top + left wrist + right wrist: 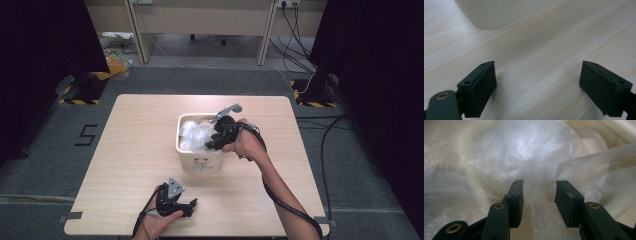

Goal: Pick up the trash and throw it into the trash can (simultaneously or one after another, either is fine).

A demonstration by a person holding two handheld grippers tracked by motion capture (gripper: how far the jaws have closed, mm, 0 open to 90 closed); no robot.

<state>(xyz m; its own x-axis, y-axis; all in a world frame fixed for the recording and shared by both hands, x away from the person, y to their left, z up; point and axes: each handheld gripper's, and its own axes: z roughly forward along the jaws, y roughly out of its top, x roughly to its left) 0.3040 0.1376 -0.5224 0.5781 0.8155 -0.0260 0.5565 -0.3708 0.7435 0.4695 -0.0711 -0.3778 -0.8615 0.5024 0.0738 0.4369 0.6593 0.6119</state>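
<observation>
A: Status on the bin?

B: The cream bin [199, 161] is standing near the middle of the bench [130, 130], slightly toward the right edge. A clear plastic bag [196, 134] is sitting bunched up inside it.

A: Right tongs?

B: The right tongs [214, 141] are being held over the bin's right rim, angled down into the bag. In the right gripper view the jaws are standing partly open, with a gathered fold of the plastic bag [536, 172] lying between them. It is being straddled, not yet pinched; a gap is visible on both sides.

A: Left?

B: The left tongs [186, 206] are being rested low near the front edge of the bench, well apart from the bin. Jaws are spread wide, nothing is being held. In the left gripper view only bare bench [544, 45] is lying between them, with the bin's bottom corner [491, 15] ahead.

A: Progress?

B: Judged as early. The bag is being reached for, but a grip is not yet being made. It cannot be told whether the bag is being pulled out or spread as a liner; the film is looking crumpled, not draped over the rim. Remaining, as judged: the jaws being closed on the fold, then the bag being drawn up or out, probably with the left tongs being brought in to steady the bin.
</observation>
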